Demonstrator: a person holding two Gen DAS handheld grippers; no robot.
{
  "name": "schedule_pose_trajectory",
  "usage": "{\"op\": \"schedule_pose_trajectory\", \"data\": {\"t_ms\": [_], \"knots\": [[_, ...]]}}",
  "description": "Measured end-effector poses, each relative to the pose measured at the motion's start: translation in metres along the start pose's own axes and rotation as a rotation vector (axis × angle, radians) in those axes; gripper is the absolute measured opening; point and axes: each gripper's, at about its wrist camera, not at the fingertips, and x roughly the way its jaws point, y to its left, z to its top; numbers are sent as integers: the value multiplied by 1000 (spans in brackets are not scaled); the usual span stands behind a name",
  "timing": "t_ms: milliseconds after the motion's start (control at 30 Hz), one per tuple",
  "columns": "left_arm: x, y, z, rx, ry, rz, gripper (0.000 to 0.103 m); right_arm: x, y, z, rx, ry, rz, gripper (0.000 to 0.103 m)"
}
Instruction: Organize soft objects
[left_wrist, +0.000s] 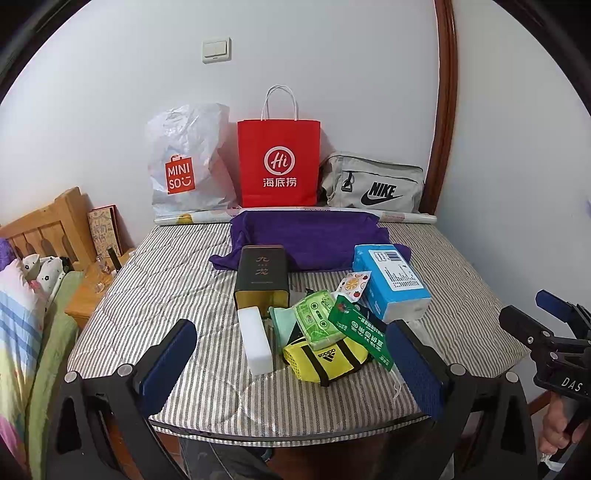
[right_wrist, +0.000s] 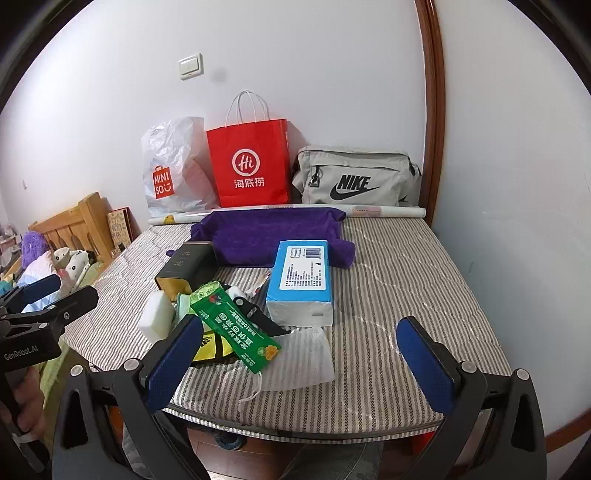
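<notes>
A white-walled bedroom holds a striped mattress (left_wrist: 177, 266) that carries everything; a wooden headboard (left_wrist: 48, 225) stands off to the left.

The soft things lie in a loose pile just ahead of the left tool (left_wrist: 291, 354), between its two blue pads. Nearest is a yellow pouch (left_wrist: 325, 360), with a pale green cassette-print pack (left_wrist: 317, 321) resting on it and a green packet (left_wrist: 364, 334) leaning across both, its end close to the tool's right pad. A white block (left_wrist: 256, 341) lies just left of the pouch, one end at the open mouth of a black tin (left_wrist: 262, 275) lying on its side. A fruit-print mask (left_wrist: 352, 282) sits behind the packet, touching a blue tissue pack (left_wrist: 391, 282) ahead and to the right. Beyond them a purple towel (left_wrist: 314, 240) is spread flat.

From the right tool (right_wrist: 299, 360), the pile sits ahead and to the left, the packet's end just beside the left pad, and a white mask (right_wrist: 306, 360) lies flat between the pads. The tissue pack stands straight ahead.

Both tools are spread wide and hold nothing.

Against the far wall stand a Miniso bag (left_wrist: 184, 166), a red paper bag (left_wrist: 279, 162) and a grey Nike bag (left_wrist: 373, 182), side by side, with a paper roll (left_wrist: 402, 218) lying along the mattress edge before them.
</notes>
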Motion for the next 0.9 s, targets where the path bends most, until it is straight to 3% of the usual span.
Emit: {"op": "schedule_pose_trajectory", "data": {"t_ms": [900], "knots": [[0, -3, -1, 2, 0, 4, 103, -8, 5, 1, -9, -11, 3, 103]]}}
